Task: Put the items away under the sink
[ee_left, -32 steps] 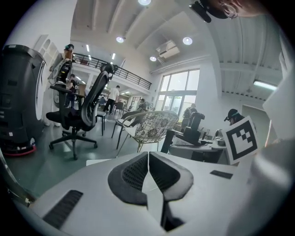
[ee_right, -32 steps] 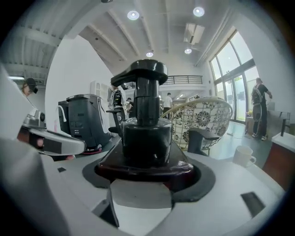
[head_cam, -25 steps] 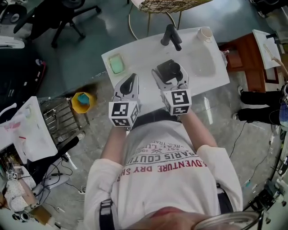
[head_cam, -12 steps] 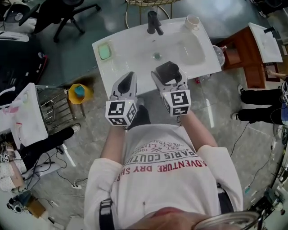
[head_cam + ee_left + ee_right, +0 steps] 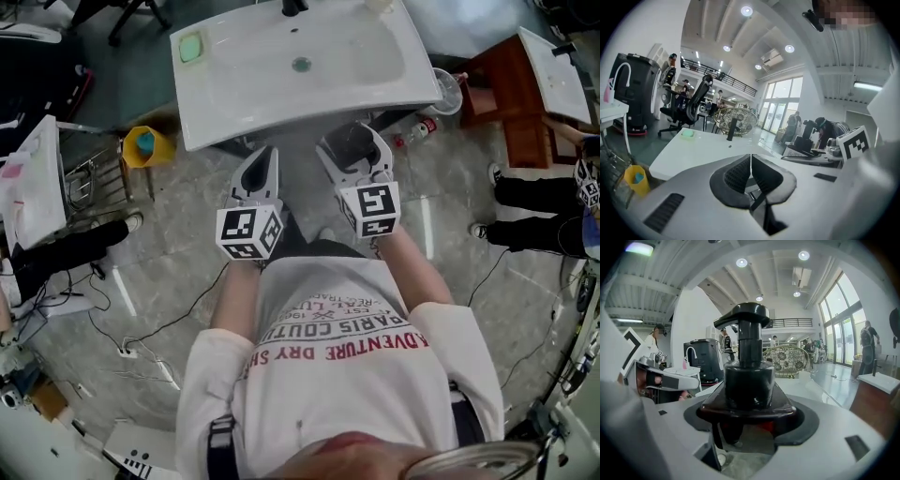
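From the head view, we hold both grippers just short of the front edge of a white sink. The left gripper carries nothing. The right gripper holds a dark pump bottle.

In the left gripper view, our ribbed pads are pressed together with nothing between them. The sink top lies ahead, and a black faucet stands beyond it.

In the right gripper view, our jaws are clamped on the shoulder of the upright pump bottle.
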Motion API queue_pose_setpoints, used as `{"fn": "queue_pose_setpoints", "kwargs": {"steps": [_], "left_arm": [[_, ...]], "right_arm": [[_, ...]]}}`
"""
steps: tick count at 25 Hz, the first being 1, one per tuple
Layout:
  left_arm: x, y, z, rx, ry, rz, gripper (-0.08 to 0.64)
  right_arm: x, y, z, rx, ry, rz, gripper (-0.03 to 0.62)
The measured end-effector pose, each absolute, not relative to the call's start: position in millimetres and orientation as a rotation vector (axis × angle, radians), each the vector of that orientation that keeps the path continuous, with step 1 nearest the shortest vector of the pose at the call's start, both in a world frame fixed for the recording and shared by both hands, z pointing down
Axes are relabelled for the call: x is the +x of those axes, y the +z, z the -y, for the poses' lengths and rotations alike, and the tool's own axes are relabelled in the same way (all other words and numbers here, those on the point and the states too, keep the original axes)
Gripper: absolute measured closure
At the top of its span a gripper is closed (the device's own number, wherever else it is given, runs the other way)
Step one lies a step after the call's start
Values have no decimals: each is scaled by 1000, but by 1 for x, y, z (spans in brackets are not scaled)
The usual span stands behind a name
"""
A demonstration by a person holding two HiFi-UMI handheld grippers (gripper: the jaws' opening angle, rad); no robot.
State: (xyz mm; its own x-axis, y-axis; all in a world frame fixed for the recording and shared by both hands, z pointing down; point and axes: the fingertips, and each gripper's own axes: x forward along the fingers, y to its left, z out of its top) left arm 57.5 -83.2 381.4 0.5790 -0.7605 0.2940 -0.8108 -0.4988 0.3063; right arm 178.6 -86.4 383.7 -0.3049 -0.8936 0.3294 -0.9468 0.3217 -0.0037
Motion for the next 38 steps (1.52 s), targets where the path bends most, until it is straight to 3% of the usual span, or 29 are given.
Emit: {"fn": "queue_pose_setpoints", "kwargs": {"steps": [7, 15, 38], "left_arm": [[47, 404, 28, 2330, 215, 1313, 532], [32, 447, 36, 2326, 244, 1333, 532], [37, 766, 132, 2552, 179, 1404, 532]], "right_arm": [[170, 412, 35, 1596, 379, 2333, 219], [154, 468, 37, 1547, 416, 2330, 219], [148, 807, 146, 1588, 227, 2403, 218]]}}
